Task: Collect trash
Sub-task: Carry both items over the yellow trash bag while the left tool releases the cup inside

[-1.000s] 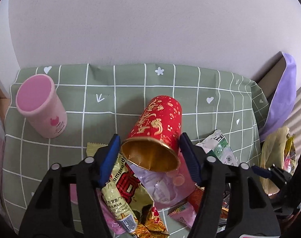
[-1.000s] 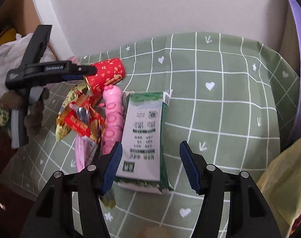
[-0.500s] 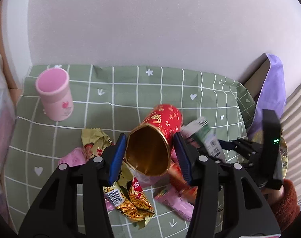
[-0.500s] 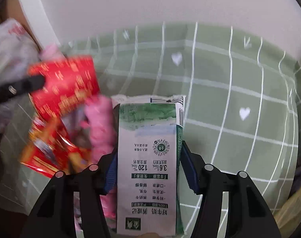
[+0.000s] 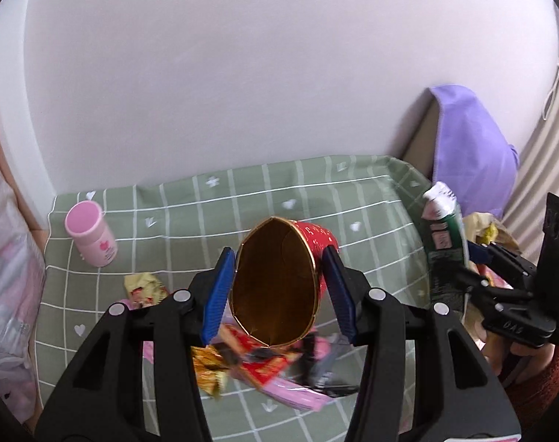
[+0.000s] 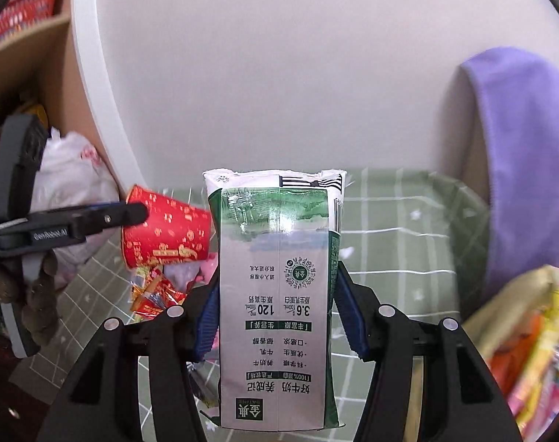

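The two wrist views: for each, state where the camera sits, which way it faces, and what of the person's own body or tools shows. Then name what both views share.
Left wrist: on the left gripper, facing down at the red cup it grips; opposite gripper and a hand show.
Right wrist: on the right gripper, facing the milk carton it grips; opposite gripper shows.
Shared: cup, carton, green cloth, purple cloth.

Counted, both views:
- red paper cup [image 5: 276,283]: one, gold inside.
- green-and-white milk carton [image 6: 277,294]: one.
- pink cup [image 5: 91,237]: one, upright on the checked cloth [image 5: 242,191].
- purple cloth [image 5: 471,151]: one.
- white plastic bag [image 6: 71,180]: one.
- grippers: two.
- loose wrappers [image 5: 264,364] on the cloth: several, piled and blurred; exact number not readable. One gold wrapper [image 5: 143,287] lying apart.
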Action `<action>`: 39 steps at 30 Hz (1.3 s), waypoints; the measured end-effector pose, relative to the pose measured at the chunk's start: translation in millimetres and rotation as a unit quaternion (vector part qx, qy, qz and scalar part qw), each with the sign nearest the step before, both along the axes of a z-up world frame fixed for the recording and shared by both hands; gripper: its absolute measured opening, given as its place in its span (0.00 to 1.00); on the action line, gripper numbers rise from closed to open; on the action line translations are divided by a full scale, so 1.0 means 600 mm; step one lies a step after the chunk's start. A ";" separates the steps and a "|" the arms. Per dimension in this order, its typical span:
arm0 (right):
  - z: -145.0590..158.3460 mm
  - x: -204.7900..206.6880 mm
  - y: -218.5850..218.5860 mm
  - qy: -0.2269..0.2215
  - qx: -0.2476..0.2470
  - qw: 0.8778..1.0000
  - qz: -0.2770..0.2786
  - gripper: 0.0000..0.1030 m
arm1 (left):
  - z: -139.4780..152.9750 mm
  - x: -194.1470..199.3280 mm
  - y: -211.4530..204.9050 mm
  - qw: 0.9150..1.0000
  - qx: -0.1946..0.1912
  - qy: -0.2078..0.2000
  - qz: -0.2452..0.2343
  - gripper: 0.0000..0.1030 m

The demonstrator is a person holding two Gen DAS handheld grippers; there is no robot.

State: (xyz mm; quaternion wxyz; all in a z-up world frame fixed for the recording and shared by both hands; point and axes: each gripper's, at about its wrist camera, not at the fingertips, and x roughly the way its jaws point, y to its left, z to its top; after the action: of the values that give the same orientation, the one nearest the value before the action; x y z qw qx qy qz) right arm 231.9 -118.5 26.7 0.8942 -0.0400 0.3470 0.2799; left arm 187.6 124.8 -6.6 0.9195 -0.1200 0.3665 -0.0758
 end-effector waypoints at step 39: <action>0.080 -0.084 -0.491 -0.078 0.053 0.957 -0.276 0.52 | -0.041 0.111 -0.594 0.929 0.066 0.005 -0.363 0.45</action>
State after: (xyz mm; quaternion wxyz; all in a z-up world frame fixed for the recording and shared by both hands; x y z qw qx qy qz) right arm 181.8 -412.9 74.9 0.9619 0.0826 0.2581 0.0362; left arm 253.9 -231.9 -31.2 0.8331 0.0815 0.3941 -0.3796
